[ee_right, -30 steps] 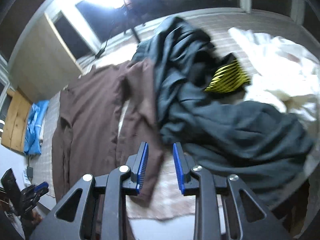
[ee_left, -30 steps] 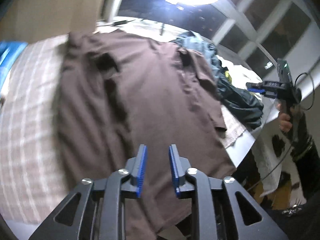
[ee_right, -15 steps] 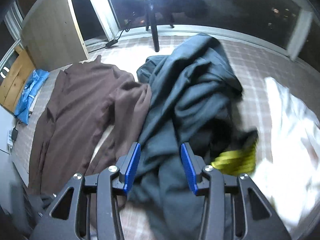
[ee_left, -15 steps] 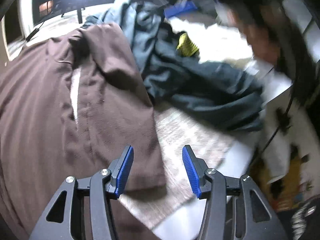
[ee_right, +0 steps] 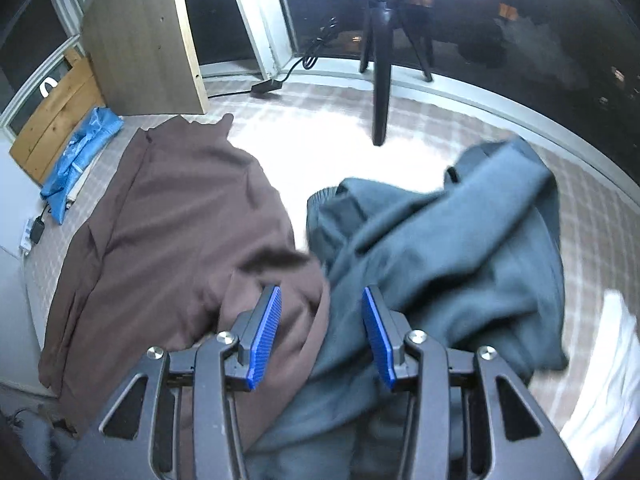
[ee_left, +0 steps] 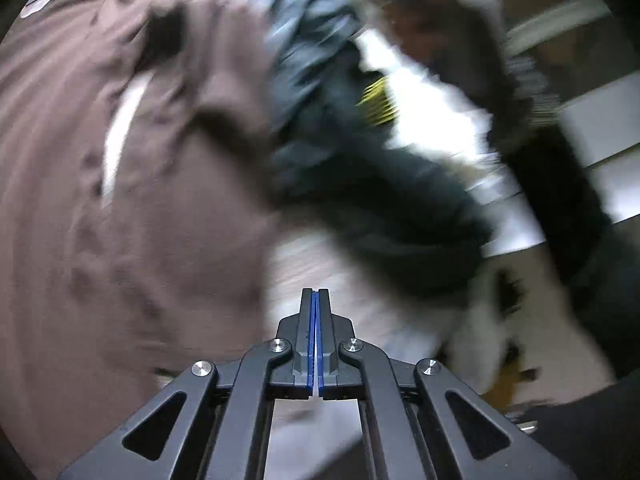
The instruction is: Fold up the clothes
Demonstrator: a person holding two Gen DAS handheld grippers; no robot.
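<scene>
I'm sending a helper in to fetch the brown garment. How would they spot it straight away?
Start at the tall light-wood panel leaning at the back of the checked surface. The brown garment lies spread flat just in front of it, a crumpled blue-grey garment against its side. It is the only brown piece, and the only one laid out flat.
</scene>
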